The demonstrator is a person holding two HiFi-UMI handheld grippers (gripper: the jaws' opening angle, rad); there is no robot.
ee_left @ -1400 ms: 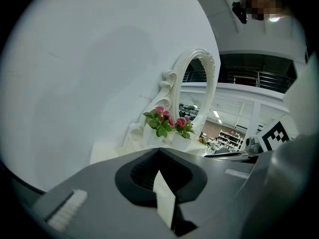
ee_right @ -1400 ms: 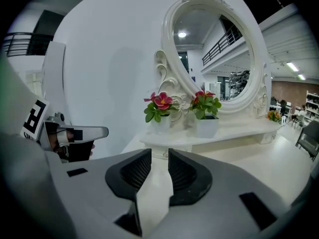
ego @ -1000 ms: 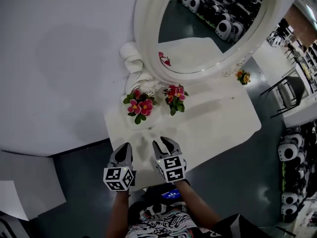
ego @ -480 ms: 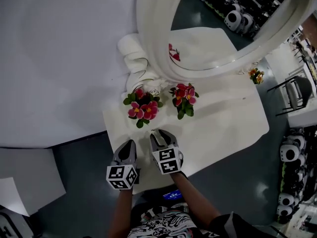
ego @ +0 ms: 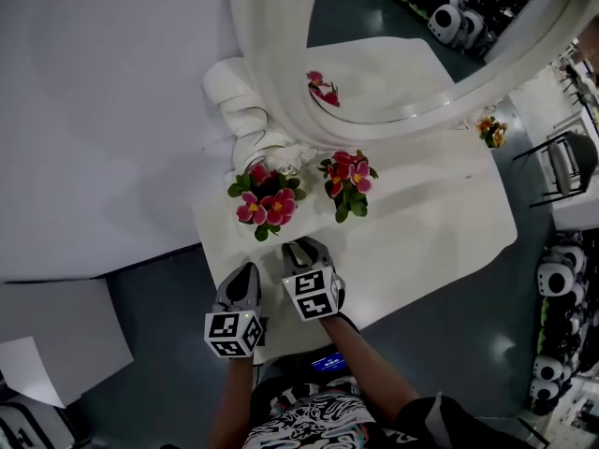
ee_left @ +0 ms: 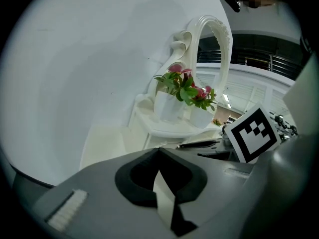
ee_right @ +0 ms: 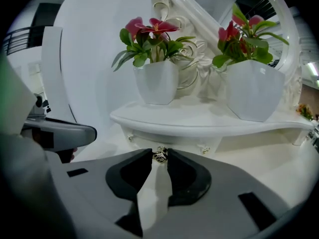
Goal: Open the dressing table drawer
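A white dressing table (ego: 426, 227) stands against the wall with an oval mirror (ego: 281, 110) on it. Its shallow drawer front (ee_right: 172, 139) runs under the raised shelf and bears a small metal knob (ee_right: 160, 155). My right gripper (ee_right: 159, 156) points at that knob: the knob sits right between the fingertips and the jaws are closing on it. In the head view the right gripper (ego: 304, 247) reaches over the table's near edge. My left gripper (ego: 247, 273) hangs beside it at the table's left corner, shut and empty (ee_left: 159, 150).
Two white pots of pink flowers (ego: 264, 204) (ego: 348, 183) stand on the shelf above the drawer. A white wall lies to the left, dark floor on both sides of the table. A chair (ego: 562, 162) and parked white robots (ego: 557, 283) are at the right.
Both grippers have dropped and moved in toward the table's front edge. The right gripper's jaws now stand narrower, on either side of the knob.
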